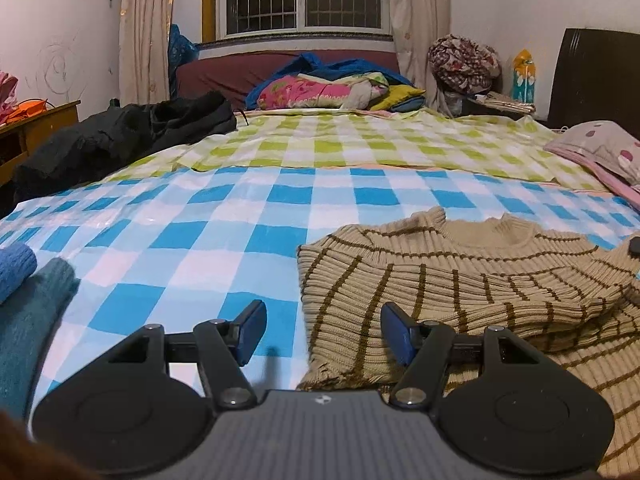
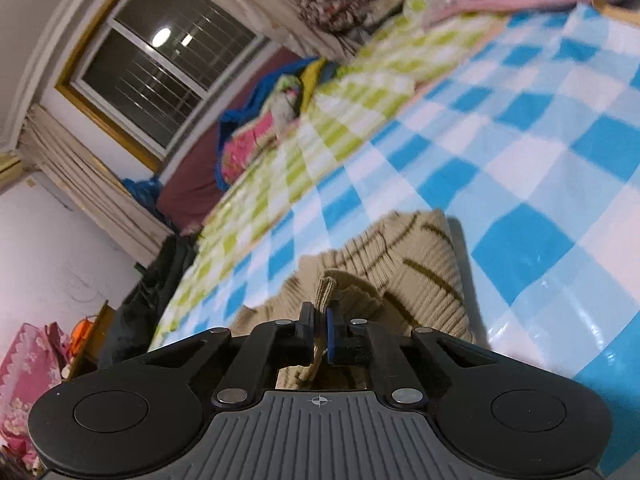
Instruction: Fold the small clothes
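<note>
We see the striped beige sweater (image 1: 460, 280) lying on the bed's blue-checked sheet (image 1: 200, 240), our left gripper (image 1: 323, 332) hovering beside its edge with jaws apart, our right gripper (image 2: 319, 330) clamped on a knit fold

Low wrist views, shared checkered bedspread (image 1: 208, 240).

Sweater (image 1: 460, 280): coarse ribbed knit, matt, tan with brown stripes; a fold of it sits between the right gripper (image 2: 320, 330) jaws. Sheet (image 1: 224, 232): smooth, glossy checked film ahead of the jaws, with highlights. Left gripper (image 1: 324, 332): matt black plastic links, bright metal pivot pins, smooth blue pads (image 1: 250, 332); ribbed grey housing behind the jaws.
</note>
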